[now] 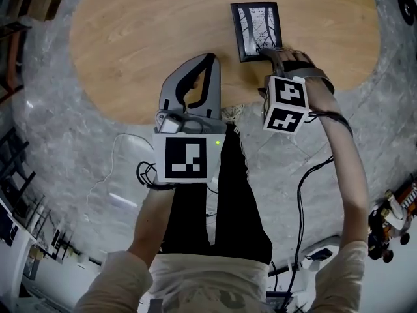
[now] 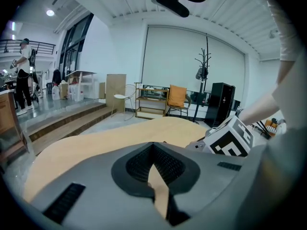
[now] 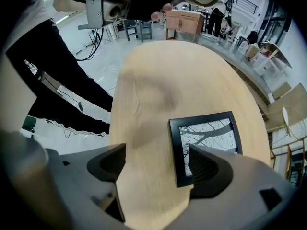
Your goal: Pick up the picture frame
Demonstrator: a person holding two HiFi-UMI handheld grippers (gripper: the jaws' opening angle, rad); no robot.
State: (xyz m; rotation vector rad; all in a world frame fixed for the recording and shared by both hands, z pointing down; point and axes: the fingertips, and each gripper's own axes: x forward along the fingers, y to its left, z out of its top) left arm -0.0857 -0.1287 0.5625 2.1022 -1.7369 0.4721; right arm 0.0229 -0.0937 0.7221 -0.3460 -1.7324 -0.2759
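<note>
straddling an edge of the picture frame (image 3: 211,133), right gripper (image 3: 157,166) wide open, gripping nothing, left gripper (image 2: 154,170) closed

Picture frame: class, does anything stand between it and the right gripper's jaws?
Nothing visible does. The right gripper points down at the picture frame with its jaws wide apart, one over the frame's corner, the other over bare table.

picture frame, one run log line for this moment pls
picture frame: flat on table | right gripper: open over its edge, no grip | left gripper: shut, empty
</note>
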